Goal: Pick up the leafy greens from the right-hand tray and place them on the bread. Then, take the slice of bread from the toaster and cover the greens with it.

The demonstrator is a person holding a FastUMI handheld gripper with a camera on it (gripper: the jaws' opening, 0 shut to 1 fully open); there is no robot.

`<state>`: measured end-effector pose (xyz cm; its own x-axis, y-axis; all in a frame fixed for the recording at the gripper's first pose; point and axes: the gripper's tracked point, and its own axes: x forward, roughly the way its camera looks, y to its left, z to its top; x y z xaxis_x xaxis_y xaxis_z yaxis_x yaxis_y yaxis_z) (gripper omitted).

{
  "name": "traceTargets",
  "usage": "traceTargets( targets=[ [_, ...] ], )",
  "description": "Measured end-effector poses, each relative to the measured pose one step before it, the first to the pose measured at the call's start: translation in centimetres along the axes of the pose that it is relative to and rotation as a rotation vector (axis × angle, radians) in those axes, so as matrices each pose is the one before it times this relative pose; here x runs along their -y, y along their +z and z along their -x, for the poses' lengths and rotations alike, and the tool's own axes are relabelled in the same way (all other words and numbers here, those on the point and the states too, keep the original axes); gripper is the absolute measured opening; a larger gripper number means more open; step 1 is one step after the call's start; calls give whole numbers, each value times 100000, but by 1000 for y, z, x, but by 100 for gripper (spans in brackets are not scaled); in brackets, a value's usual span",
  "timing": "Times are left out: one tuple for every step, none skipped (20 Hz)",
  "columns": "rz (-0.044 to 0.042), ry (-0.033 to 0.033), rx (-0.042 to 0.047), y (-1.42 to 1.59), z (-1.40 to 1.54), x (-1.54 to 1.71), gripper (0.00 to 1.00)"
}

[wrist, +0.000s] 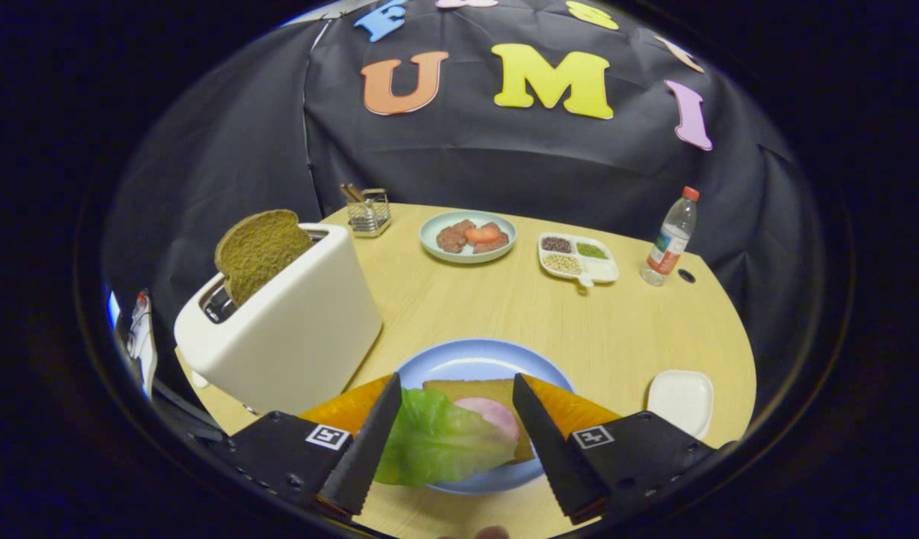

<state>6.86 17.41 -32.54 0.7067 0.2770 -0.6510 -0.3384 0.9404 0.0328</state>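
Greens (437,442), pale and crinkled, lie between open gripper (457,397) jaws.

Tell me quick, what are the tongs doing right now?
Tongs: open, holding nothing, spread above the leafy greens lying on the bread.

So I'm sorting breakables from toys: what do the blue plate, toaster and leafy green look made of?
Blue plate: glazed ceramic or melamine, smooth with soft sheen. Toaster: matte cream plastic or coated metal. Leafy green, lying between the open gripper fingers: probably plastic, given its waxy uniform surface.
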Motion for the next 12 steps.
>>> traceTargets(
  targets=[
    [656, -360, 2911, 1125, 753, -137, 95],
    [415, -185, 2987, 1141, 764, -227, 97],
    [-225, 4, 2763, 1236, 822, -448, 97],
    [-692, 53, 2524, 1166, 813, -613, 97],
    [-790, -183, 2018, 1081, 845, -788, 97],
    [-976, 161, 1786, 964, 835, -1026, 97],
    [-996, 716, 1785, 965, 767, -1313, 97],
    [-1052, 1010, 1708, 946, 668, -1470, 96],
    [-1702, 1076, 1669, 904, 532, -1442, 96],
    [-1932, 1142, 510, 615, 311, -1526, 97],
    [-1718, 1504, 777, 634, 205, -1584, 97],
    [-973, 988, 371, 462, -133, -1418, 96]
  ],
)
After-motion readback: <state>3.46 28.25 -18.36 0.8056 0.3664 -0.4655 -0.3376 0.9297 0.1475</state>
